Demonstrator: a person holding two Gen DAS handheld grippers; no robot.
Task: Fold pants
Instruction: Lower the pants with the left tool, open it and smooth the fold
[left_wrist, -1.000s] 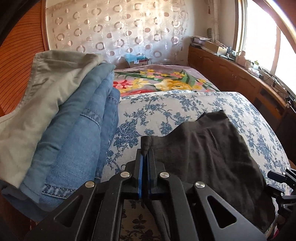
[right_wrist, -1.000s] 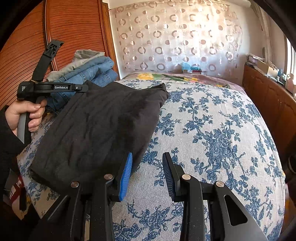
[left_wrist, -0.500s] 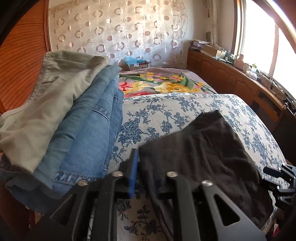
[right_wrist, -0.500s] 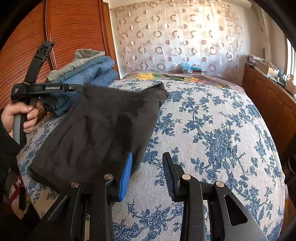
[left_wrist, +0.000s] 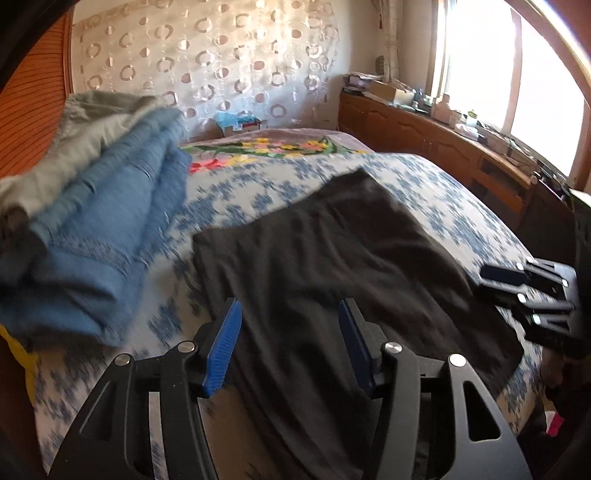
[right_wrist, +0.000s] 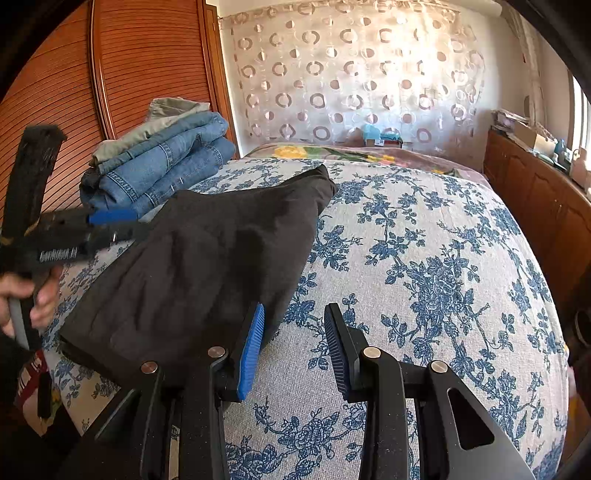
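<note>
Both views carry risk: from the left wrist, the spread, empty left tongs (left_wrist: 286, 345) could drag the folded black pants (left_wrist: 332, 266) on the bed (left_wrist: 443, 192), while from the right wrist the spread right tongs (right_wrist: 293, 349) beside the hem may snag it.

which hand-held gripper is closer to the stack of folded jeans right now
Left. The left hand-held gripper hangs open just beside the stack of folded jeans, by the black pants. The right hand-held gripper is across the pants, over the bedspread.

Left hand-held gripper (left_wrist: 288, 343) (jaws spread) above folded dark pants (left_wrist: 332, 258) on floral bedspread (left_wrist: 461, 206)
</note>
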